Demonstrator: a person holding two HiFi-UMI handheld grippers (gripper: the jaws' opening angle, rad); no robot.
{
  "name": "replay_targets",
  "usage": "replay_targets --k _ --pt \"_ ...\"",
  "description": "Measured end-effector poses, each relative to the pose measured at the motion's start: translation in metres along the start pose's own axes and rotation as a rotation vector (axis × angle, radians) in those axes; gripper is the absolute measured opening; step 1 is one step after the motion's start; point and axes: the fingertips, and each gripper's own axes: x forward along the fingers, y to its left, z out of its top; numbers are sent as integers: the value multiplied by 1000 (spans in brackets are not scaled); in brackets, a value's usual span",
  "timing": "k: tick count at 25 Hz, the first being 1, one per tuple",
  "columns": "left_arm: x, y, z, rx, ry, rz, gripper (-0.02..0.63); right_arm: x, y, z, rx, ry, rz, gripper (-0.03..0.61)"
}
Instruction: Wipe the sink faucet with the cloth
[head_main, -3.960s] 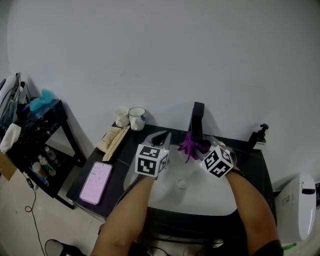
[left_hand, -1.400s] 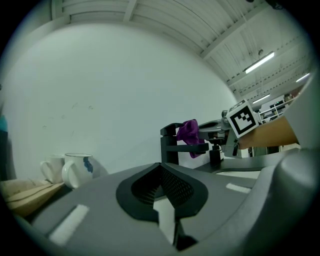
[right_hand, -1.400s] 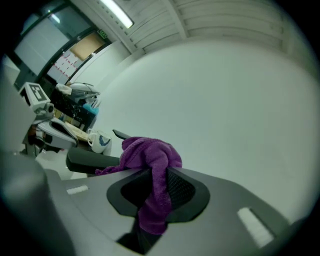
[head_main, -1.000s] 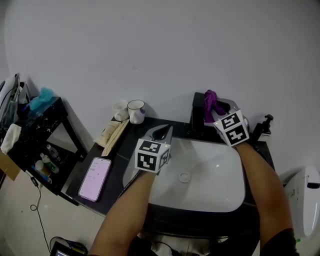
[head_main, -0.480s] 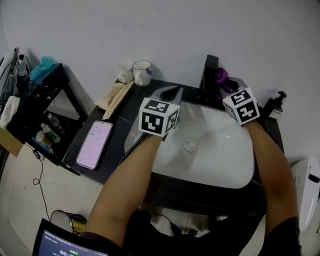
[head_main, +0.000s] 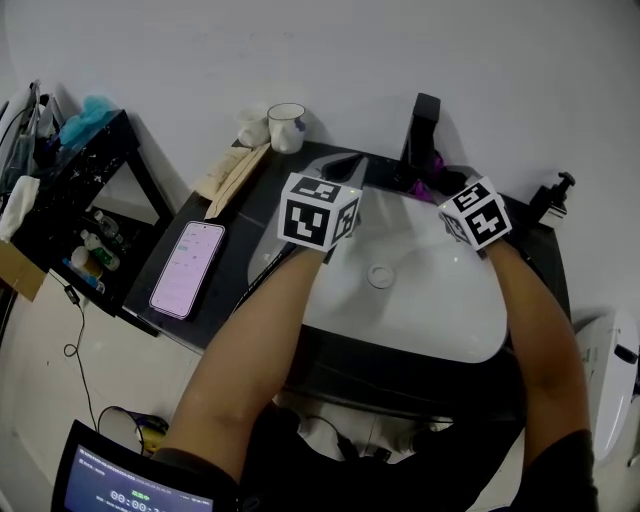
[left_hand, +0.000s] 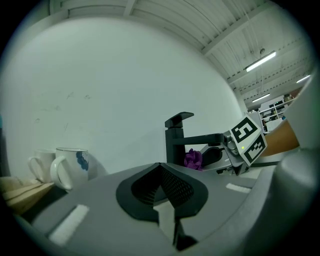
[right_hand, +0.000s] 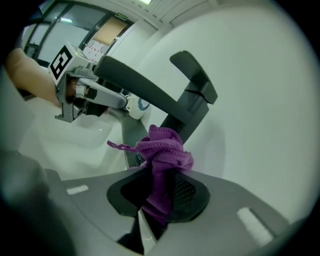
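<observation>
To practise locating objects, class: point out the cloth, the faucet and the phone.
cloth (right_hand: 165, 150): right gripper view, on its bunched upper part.
faucet (right_hand: 145, 90): right gripper view, middle of the spout.
phone (head_main: 188, 267): head view, centre of the screen.

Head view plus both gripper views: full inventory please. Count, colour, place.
sink: 1, white, set in the counter
counter: 1, black, against the wall
faucet: 1, black, back of sink
cloth: 1, purple, in right gripper's jaws, near faucet base
mugs: 2, white, counter back left
phone: 1, screen lit pink, counter left
pump bottle: 1, black, counter back right
shelf: 1, black, left of counter
left gripper: 1, grey, shut and empty, over sink's left rim
right gripper: 1, grey, shut on cloth, by faucet
</observation>
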Motion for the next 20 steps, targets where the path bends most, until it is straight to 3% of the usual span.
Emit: replay_targets --k 5,9,15,17,20 --pt "-1 1 0 -2 3 7 17 -10 -1 2 -5 -5 -49 83" --pt "-3 11 1 -18 -15 18 17 -25 8 12 52 -55 -61 83" --pt "-10 15 7 -17 -32 34 18 -74 28 33 35 -134 -147 84" --pt "-14 16 7 -22 -36 38 18 -88 32 34 118 -170 -164 84" --pt "-23 15 9 -47 -53 46 17 -101 32 31 345 -232 -189 86"
